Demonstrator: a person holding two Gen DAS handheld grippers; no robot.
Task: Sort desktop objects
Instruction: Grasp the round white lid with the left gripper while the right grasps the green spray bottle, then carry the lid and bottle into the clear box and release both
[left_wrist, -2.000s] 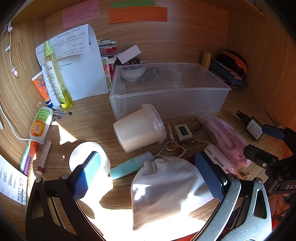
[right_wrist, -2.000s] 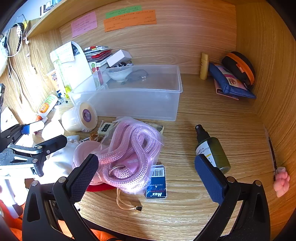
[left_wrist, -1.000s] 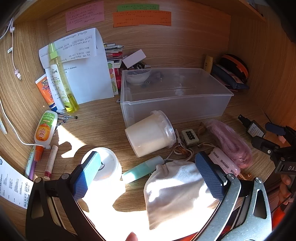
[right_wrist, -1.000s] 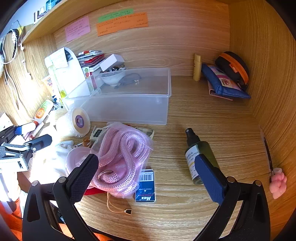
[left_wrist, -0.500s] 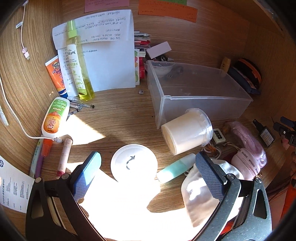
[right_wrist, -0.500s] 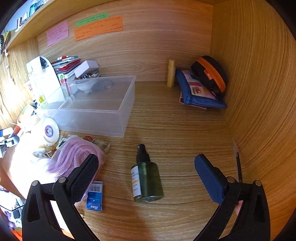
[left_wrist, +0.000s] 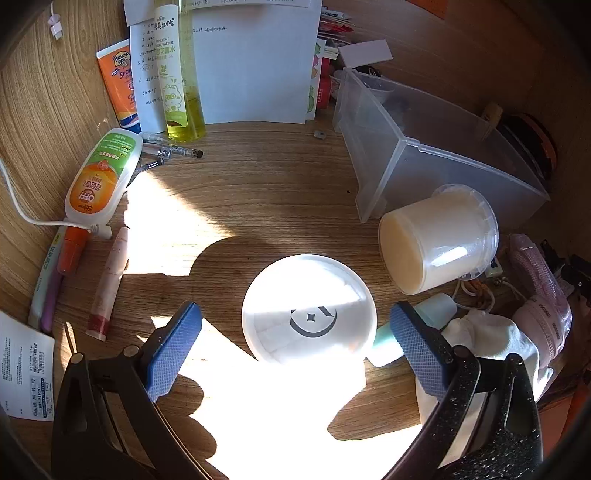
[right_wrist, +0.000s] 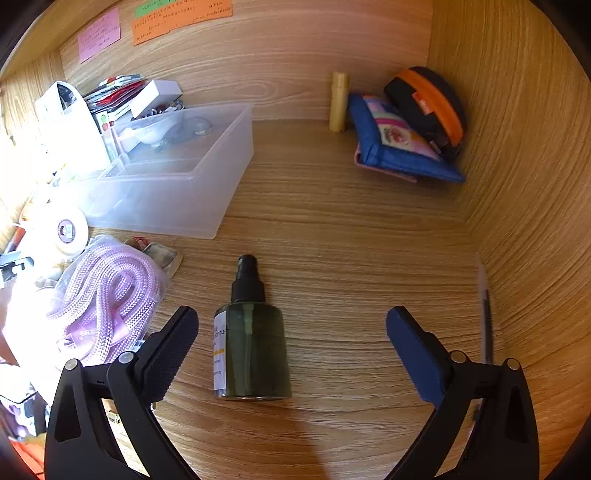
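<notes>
My left gripper (left_wrist: 295, 347) is open and hovers over a round white lid (left_wrist: 309, 308) with a crescent mark, which lies flat between its fingers. A cream tub (left_wrist: 437, 240) lies on its side beside the clear plastic bin (left_wrist: 424, 162). My right gripper (right_wrist: 291, 350) is open and empty. A dark green spray bottle (right_wrist: 251, 339) lies on the desk between its fingers, nearer the left one, nozzle pointing away. The clear bin (right_wrist: 177, 177) also shows in the right wrist view at left.
At left lie an OFF bottle (left_wrist: 103, 173), a sunscreen tube (left_wrist: 120, 83), a yellow bottle (left_wrist: 181, 74), pens and papers. A teal tube (left_wrist: 413, 328), white pouch (left_wrist: 491, 343) and pink rope (right_wrist: 107, 295) lie near the bin. A blue pouch (right_wrist: 399, 147) and black-orange case (right_wrist: 432, 103) sit back right.
My left gripper has swung left and dropped closer, so the white lid is now centred between its fingers. My right gripper has swung right and closed in on the green spray bottle.
</notes>
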